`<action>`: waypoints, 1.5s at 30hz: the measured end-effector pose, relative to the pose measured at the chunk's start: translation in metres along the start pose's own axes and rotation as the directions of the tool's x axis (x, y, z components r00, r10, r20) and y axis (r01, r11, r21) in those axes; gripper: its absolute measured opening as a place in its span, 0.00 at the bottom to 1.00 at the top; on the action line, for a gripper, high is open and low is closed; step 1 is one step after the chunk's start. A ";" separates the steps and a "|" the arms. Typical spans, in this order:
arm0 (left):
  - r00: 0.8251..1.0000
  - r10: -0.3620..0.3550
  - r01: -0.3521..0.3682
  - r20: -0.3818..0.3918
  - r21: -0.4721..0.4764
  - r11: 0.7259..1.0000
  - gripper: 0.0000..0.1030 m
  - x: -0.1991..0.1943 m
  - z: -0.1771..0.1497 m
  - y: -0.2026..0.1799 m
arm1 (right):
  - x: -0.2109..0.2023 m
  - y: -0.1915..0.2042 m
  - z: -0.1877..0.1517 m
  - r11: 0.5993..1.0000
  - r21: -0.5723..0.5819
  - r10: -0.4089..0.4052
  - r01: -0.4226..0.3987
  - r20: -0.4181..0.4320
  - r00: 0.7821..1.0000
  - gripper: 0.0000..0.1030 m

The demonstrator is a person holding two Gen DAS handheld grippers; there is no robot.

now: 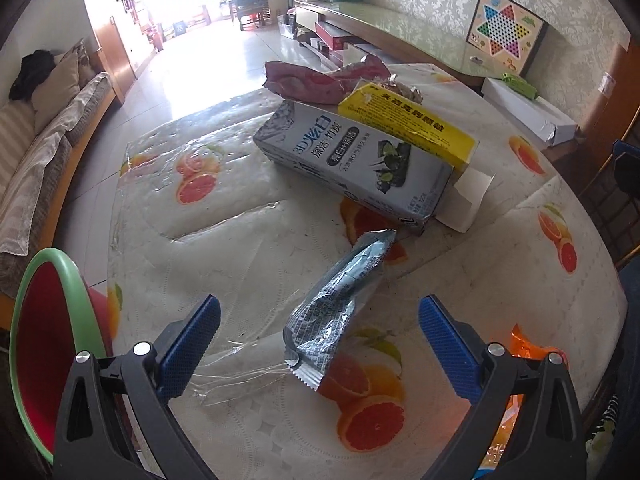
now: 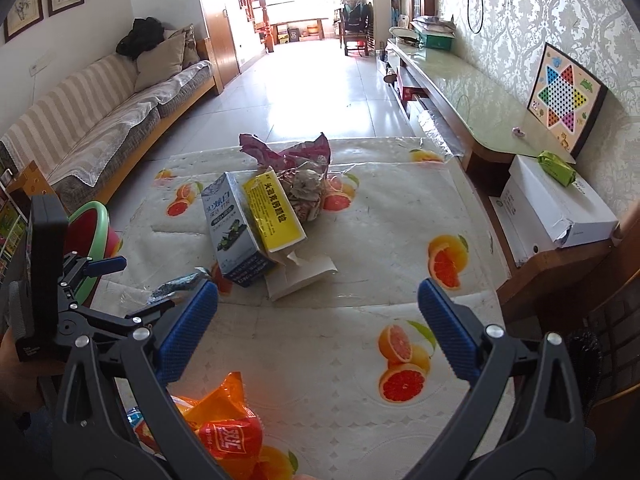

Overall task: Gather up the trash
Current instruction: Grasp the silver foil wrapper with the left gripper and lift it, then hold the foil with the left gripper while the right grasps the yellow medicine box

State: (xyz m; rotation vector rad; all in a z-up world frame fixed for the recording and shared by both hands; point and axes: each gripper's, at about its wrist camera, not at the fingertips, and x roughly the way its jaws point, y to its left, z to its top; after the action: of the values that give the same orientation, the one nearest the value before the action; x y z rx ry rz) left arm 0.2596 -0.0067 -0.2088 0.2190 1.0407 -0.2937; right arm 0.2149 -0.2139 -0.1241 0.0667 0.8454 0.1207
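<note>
My left gripper [image 1: 319,316] is open, its blue pads either side of a silver snack wrapper [image 1: 336,304] lying on the fruit-print tablecloth [image 1: 240,208]. Beyond it lie a grey toothpaste box [image 1: 352,164], a yellow medicine box [image 1: 408,124] and a crumpled maroon bag [image 1: 316,80]. My right gripper [image 2: 318,312] is open and empty above the cloth. An orange snack bag [image 2: 224,432] lies just below its left finger. The grey box [image 2: 234,224], yellow box [image 2: 272,212] and maroon bag [image 2: 288,152] lie ahead. The left gripper [image 2: 116,280] shows at the left.
A red bin with a green rim [image 1: 44,340] stands off the table's left edge; it also shows in the right wrist view [image 2: 92,232]. A sofa [image 2: 100,120] runs along the left wall. A long cabinet [image 2: 460,92] and a white box [image 2: 556,208] stand on the right.
</note>
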 end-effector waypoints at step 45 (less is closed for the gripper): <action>0.991 -0.010 0.029 0.130 -0.144 0.989 0.17 -0.058 -0.015 0.045 | 0.146 0.039 0.057 0.988 -0.103 0.098 -0.119 -0.191 0.977 0.75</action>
State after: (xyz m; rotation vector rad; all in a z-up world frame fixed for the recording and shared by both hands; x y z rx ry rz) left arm 0.2353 0.0478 -0.1639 0.0569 0.9319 -0.2449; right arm 0.3502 -0.1564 -0.1906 -0.0055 1.0200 0.2815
